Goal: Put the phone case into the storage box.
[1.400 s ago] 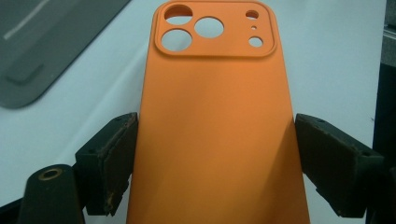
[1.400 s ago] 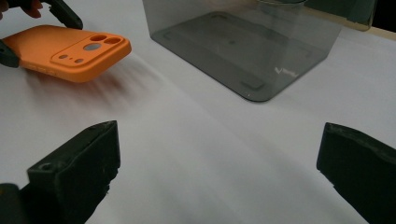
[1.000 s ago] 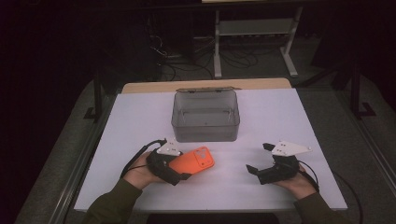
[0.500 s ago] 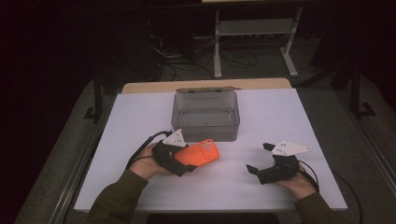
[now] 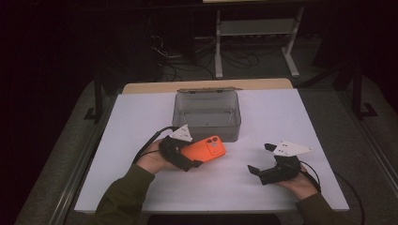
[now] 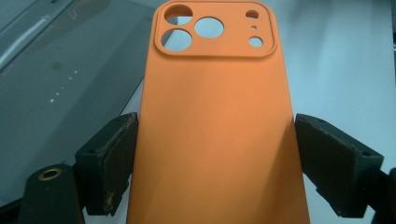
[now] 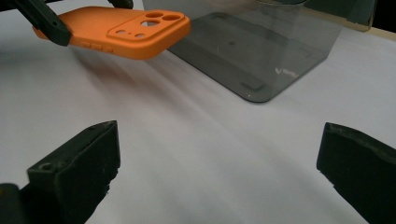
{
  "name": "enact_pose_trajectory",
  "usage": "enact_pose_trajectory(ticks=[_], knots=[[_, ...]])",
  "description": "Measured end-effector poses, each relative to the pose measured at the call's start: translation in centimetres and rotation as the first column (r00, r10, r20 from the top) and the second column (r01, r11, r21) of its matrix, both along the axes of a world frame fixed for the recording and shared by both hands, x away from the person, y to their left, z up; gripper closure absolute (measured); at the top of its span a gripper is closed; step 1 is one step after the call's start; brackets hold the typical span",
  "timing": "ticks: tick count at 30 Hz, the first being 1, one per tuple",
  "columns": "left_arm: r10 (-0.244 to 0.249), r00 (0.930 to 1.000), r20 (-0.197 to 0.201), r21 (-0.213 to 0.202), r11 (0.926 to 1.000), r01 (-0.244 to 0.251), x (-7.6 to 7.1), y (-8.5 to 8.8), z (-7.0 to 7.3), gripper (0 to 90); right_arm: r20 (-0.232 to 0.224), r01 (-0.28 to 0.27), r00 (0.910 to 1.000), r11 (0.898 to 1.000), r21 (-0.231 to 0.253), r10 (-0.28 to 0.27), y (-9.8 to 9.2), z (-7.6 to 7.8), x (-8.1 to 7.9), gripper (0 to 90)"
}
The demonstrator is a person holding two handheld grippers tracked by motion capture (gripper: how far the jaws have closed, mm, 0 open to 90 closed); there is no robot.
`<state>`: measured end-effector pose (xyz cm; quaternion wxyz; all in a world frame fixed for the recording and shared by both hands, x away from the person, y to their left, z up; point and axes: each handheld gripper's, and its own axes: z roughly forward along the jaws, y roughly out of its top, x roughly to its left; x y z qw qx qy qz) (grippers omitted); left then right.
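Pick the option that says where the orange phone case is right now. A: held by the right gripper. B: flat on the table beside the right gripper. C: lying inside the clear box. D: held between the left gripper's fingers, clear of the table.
D: the left gripper clamps the orange phone case by its long edges, lifted off the table.

Light falls from above onto the white surface (image 5: 263, 122), which reads bright with a faint violet cast, while the room beyond it sinks into near black. The high view is soft and grainy. Beside the grey bin (image 7: 261, 51) a soft shadow lies under the orange phone case (image 7: 116, 30); close-up tool pads (image 7: 79, 168) blur.
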<state>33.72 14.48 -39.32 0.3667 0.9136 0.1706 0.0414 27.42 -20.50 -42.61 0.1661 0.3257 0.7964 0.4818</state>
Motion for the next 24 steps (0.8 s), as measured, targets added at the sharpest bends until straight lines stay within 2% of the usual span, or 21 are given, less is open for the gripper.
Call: enact_pose_trajectory(ticks=[9,12,20,24], knots=[[-0.001,1.0000,0.000,0.000,1.0000,0.001,0.1,0.1,0.0,16.2,-0.004,-0.014,0.9999,1.000,0.001,0.014,0.3,0.1,0.0,0.0],[-0.002,1.0000,0.001,-0.004,1.0000,0.002,0.1,0.2,0.1,16.2,0.008,-0.016,0.9998,1.000,0.000,0.016,0.4,0.3,0.2,0.0],[-0.008,1.0000,-0.002,0.005,1.0000,0.008,0.0,0.1,0.0,16.2,0.001,-0.033,0.9994,0.999,0.009,0.033,1.2,1.1,1.0,0.0],[-0.012,0.9999,-0.003,0.003,0.9999,0.012,0.0,0.1,0.0,16.2,0.000,-0.024,0.9997,1.000,-0.001,0.024,1.6,1.0,1.5,0.0]])
